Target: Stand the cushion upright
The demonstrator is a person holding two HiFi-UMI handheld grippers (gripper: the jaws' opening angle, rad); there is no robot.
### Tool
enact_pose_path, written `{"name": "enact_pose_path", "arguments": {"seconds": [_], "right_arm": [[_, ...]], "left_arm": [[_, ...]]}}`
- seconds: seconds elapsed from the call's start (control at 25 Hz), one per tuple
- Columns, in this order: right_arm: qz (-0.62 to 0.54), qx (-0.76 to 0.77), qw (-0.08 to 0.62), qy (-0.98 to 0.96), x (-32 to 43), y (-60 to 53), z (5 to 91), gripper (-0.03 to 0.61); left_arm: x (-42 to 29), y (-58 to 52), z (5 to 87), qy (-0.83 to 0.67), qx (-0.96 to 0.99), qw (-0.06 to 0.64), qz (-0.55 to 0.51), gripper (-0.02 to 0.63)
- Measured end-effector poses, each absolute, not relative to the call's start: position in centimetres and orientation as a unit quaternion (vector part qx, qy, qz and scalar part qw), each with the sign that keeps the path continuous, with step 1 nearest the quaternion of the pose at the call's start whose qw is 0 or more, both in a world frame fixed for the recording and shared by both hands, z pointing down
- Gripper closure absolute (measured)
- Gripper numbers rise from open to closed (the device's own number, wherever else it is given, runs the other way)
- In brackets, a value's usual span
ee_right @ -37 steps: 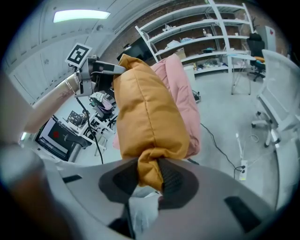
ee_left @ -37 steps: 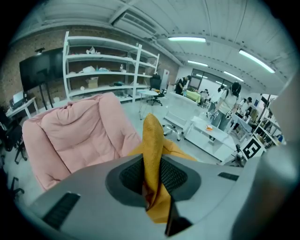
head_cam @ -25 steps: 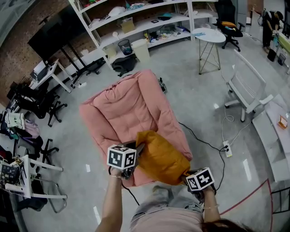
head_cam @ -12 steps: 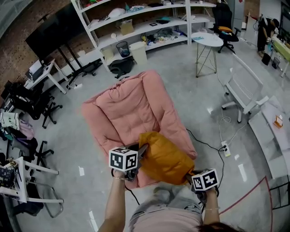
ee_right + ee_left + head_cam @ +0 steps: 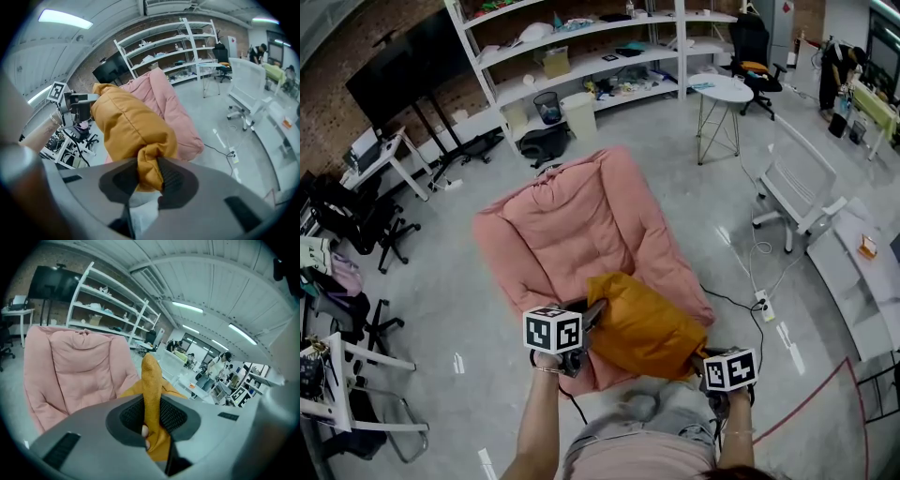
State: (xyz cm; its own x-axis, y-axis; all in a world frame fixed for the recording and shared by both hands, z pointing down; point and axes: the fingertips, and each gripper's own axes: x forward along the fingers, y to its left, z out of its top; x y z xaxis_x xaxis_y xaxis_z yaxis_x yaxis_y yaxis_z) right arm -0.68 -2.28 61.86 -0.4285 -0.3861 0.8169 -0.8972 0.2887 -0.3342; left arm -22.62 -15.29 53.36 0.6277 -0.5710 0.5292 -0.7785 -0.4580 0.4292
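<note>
An orange-yellow cushion (image 5: pixel 642 323) hangs over the near end of a big pink floor lounger (image 5: pixel 572 220), held at two corners. My left gripper (image 5: pixel 592 314) is shut on its left corner, and the orange fabric (image 5: pixel 151 394) runs up between the dark pads. My right gripper (image 5: pixel 698 359) is shut on the right corner, where bunched fabric (image 5: pixel 147 171) is pinched between the pads. In the right gripper view the cushion (image 5: pixel 129 124) bulges toward the left gripper (image 5: pixel 77 105) behind it. The cushion lies tilted, long side across, not upright.
A white shelf unit (image 5: pixel 581 56) lines the far wall. A round white table (image 5: pixel 719 89) and a white chair (image 5: pixel 802 183) stand to the right. A power strip (image 5: pixel 762 305) and black cable lie on the floor right of the lounger. Office chairs (image 5: pixel 356 220) crowd the left.
Both grippers have carried the cushion a little; the right gripper has shifted rightward and the wrists have rolled slightly. Both grips are unchanged.
</note>
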Motion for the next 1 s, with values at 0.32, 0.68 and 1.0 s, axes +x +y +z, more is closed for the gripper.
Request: {"name": "enact_pose_path", "arguments": {"seconds": [0.32,0.68,1.0], "right_arm": [[0.398,0.448,0.314,-0.736,-2.2,-2.7,61.2,0.470],[0.373,0.440,0.338,-0.744,-4.6,-4.7,59.6,0.471],[0.364,0.420,0.348,-0.755,-5.9,-8.2,58.6,0.470]], "left_arm": [[-24.7,-15.0,53.4,-0.404,0.840,0.332,0.141,0.546],[-27.9,-15.7,53.2,-0.439,0.827,0.331,0.116,0.546],[-30.4,-17.3,53.5,-0.469,0.805,0.357,0.067,0.546]]}}
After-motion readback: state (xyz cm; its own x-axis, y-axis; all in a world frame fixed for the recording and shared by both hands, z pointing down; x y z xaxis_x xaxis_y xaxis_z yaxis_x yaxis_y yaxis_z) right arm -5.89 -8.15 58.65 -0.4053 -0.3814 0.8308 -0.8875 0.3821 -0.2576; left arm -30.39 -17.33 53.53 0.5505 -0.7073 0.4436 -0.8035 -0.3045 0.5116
